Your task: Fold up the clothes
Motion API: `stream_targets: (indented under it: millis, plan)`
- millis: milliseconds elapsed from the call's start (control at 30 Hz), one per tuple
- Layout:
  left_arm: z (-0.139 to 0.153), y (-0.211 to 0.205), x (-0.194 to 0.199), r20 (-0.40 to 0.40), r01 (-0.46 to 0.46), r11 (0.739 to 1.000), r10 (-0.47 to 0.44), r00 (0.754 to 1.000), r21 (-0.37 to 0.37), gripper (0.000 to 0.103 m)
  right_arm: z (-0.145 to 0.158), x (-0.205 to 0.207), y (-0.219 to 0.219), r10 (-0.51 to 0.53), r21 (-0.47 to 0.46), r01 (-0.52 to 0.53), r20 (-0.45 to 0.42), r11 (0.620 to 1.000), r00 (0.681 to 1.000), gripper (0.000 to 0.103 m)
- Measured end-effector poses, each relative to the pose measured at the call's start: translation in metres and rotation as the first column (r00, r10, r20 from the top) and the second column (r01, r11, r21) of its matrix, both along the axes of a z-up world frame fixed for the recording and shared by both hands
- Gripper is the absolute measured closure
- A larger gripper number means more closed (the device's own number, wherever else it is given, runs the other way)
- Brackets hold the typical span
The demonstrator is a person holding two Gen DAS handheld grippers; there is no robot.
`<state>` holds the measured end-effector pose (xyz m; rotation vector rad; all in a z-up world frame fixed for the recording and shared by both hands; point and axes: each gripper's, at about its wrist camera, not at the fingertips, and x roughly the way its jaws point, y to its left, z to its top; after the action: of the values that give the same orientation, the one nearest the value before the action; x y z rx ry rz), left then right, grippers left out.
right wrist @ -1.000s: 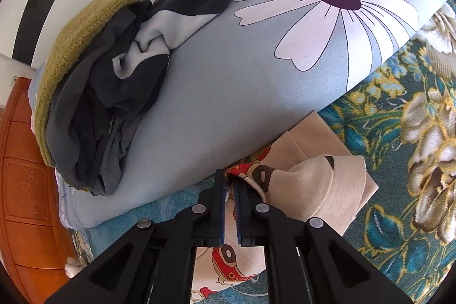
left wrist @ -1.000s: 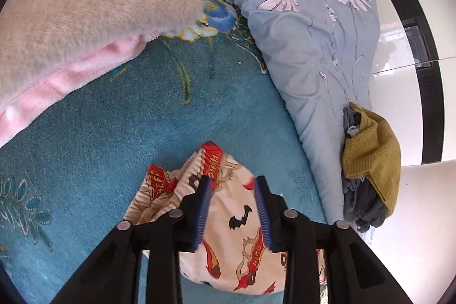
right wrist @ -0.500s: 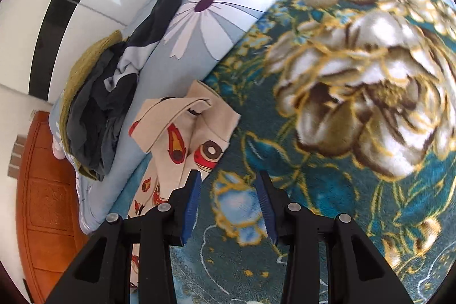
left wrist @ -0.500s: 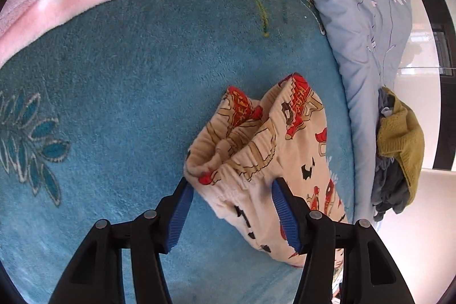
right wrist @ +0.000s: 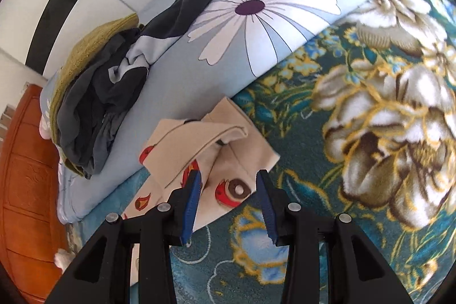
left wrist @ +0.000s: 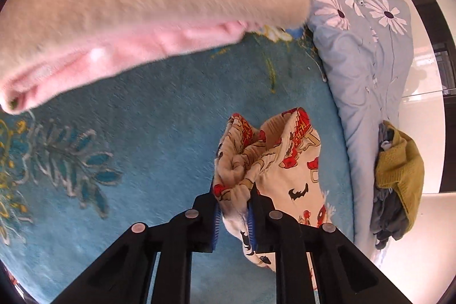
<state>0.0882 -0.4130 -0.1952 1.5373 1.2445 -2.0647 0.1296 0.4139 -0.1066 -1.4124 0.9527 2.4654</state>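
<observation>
Bed w/ teal floral plush blanket [left wrist: 159, 133] is the work surface: deep pile, grippy, so fabric drags on it rather than slides. Along the far side a light-blue daisy quilt [right wrist: 256, 27], rolled/bunched, w/ a heap of dark + olive clothes [right wrist: 94, 93] on top; pink fleece blanket [left wrist: 136, 7] hangs close to the left cam; wood headboard and glossy white/black wall behind. Task item: cream cartoon-print garment [left wrist: 287, 170], prob. kids' trousers, lying on the teal blanket just beside the quilt, partly doubled over. Thin soft knit, light, floppy, no stiffness; holds no crease unless flattened. Best holds: gathered waistband and the hem corners. Left gripper [left wrist: 232, 215] fingers pinched on the bunched waistband end. Right gripper [right wrist: 228, 190] fingers spread apart, holding nothing, straddling the hem end, which has a flap turned back.
</observation>
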Motion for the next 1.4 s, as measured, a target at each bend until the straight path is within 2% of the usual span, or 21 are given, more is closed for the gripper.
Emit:
stream_targets:
  millis: [100,233,333,400,533,567,633,800,833,867,900,967,1000,1067,1133,1167,1200,1333,1400]
  plan:
    - [0.004,-0.025,0.015,0.013,-0.02,0.999,0.02,1.0,-0.035,0.087,0.006,-0.012,-0.015,0.151,0.088,-0.154,0.043,0.984,0.988,0.062]
    - [0.0,-0.051,0.035,0.02,-0.035,0.997,0.037,0.999,-0.066,0.086,0.005,-0.017,-0.052,0.343,0.17,-0.351,0.078,0.921,0.936,0.062]
    - [-0.005,-0.051,0.041,0.023,-0.025,0.997,0.026,0.999,-0.067,0.083,0.006,-0.02,-0.086,0.473,0.252,-0.484,0.105,0.838,0.875,0.062]
    - [-0.004,-0.044,0.041,0.032,0.022,0.995,-0.019,0.999,-0.093,0.08,0.006,-0.022,-0.105,0.536,0.318,-0.553,0.148,0.77,0.831,0.062]
    - [0.006,-0.03,0.045,0.049,0.121,0.985,-0.116,0.992,-0.123,0.075,0.007,-0.023,-0.129,0.61,0.441,-0.629,0.207,0.64,0.765,0.062]
    - [0.01,-0.027,0.049,0.046,0.134,0.982,-0.129,0.991,-0.13,0.074,0.006,-0.025,-0.132,0.619,0.457,-0.64,0.218,0.618,0.754,0.062]
    - [0.018,-0.024,0.058,0.031,0.14,0.981,-0.137,0.99,-0.135,0.073,0.006,-0.029,-0.137,0.622,0.484,-0.64,0.224,0.597,0.75,0.062]
    - [0.035,-0.021,0.083,-0.023,0.119,0.984,-0.123,0.992,-0.133,0.067,0.008,-0.046,-0.149,0.636,0.465,-0.65,0.215,0.601,0.741,0.062]
    - [0.039,-0.02,0.086,-0.031,0.119,0.984,-0.124,0.992,-0.13,0.067,0.01,-0.048,-0.152,0.643,0.458,-0.659,0.218,0.596,0.734,0.066]
    - [0.042,-0.018,0.088,-0.038,0.119,0.985,-0.125,0.991,-0.128,0.067,0.013,-0.052,-0.155,0.65,0.445,-0.668,0.22,0.597,0.727,0.083]
    - [0.046,-0.017,0.09,-0.046,0.12,0.985,-0.126,0.991,-0.126,0.067,0.016,-0.055,-0.157,0.65,0.43,-0.673,0.226,0.602,0.726,0.092]
    - [0.056,-0.013,0.091,-0.068,0.128,0.983,-0.137,0.988,-0.131,0.067,0.025,-0.064,-0.16,0.648,0.381,-0.68,0.231,0.626,0.726,0.101]
    - [0.062,-0.012,0.092,-0.081,0.132,0.982,-0.144,0.986,-0.132,0.067,0.035,-0.066,-0.158,0.661,0.321,-0.68,0.185,0.659,0.728,0.101]
    - [0.074,-0.007,0.094,-0.101,0.144,0.981,-0.157,0.982,-0.129,0.066,0.063,-0.07,-0.151,0.677,0.159,-0.674,0.038,0.722,0.735,0.101]
    - [0.08,-0.001,0.09,-0.115,0.16,0.979,-0.175,0.978,-0.129,0.066,0.091,-0.073,-0.144,0.66,-0.014,-0.665,-0.108,0.746,0.743,0.101]
    - [0.083,0.003,0.089,-0.118,0.171,0.976,-0.187,0.975,-0.133,0.066,0.105,-0.075,-0.141,0.64,-0.101,-0.661,-0.178,0.744,0.748,0.101]
    - [0.085,0.007,0.088,-0.121,0.182,0.974,-0.199,0.973,-0.138,0.065,0.11,-0.075,-0.133,0.619,-0.134,-0.648,-0.204,0.749,0.758,0.101]
    - [0.086,0.023,0.078,-0.121,0.22,0.963,-0.239,0.963,-0.153,0.063,0.113,-0.075,-0.095,0.547,-0.153,-0.581,-0.215,0.799,0.809,0.102]
    - [0.084,0.027,0.077,-0.109,0.229,0.961,-0.247,0.963,-0.156,0.062,0.072,-0.072,-0.079,0.511,-0.171,-0.519,-0.095,0.837,0.855,0.102]
